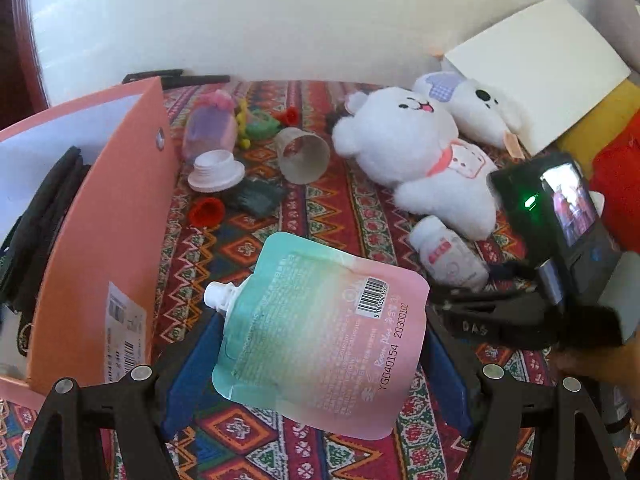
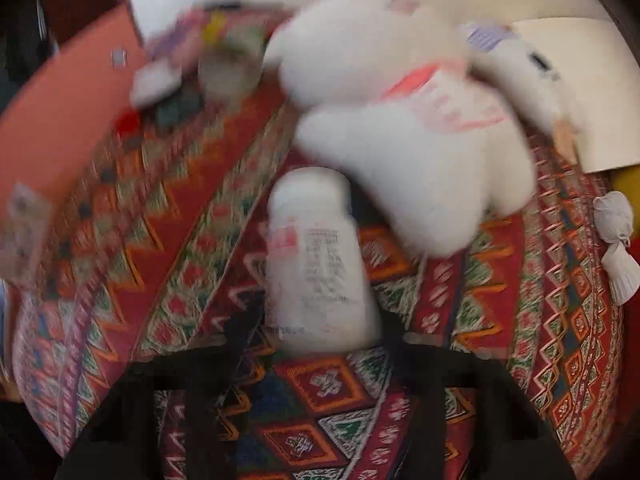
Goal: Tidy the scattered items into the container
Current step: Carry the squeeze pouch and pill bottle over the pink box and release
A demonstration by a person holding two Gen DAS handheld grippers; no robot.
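Note:
A teal-and-pink spouted pouch (image 1: 320, 332) hangs above the patterned cloth, and my left gripper (image 1: 320, 372) is shut on it, blue pads (image 1: 196, 364) pressing its two sides. The salmon-pink container (image 1: 100, 220) stands just left of it with black items inside. A small white bottle (image 2: 316, 260) lies on the cloth below a white plush bear (image 2: 400, 120). My right gripper (image 2: 320, 328) points down at the bottle with a dark finger on each side of its near end. Blur hides whether the pads touch it. The left wrist view shows that gripper (image 1: 452, 304) beside the bottle (image 1: 448, 256).
Near the container wall lie a paper cup (image 1: 304, 152), a white lid (image 1: 216, 170), a purple bottle (image 1: 210, 128), red caps (image 1: 206, 210) and a dark green item (image 1: 256, 198). A second plush (image 1: 472, 104) and a white card (image 1: 540, 76) sit at the back right.

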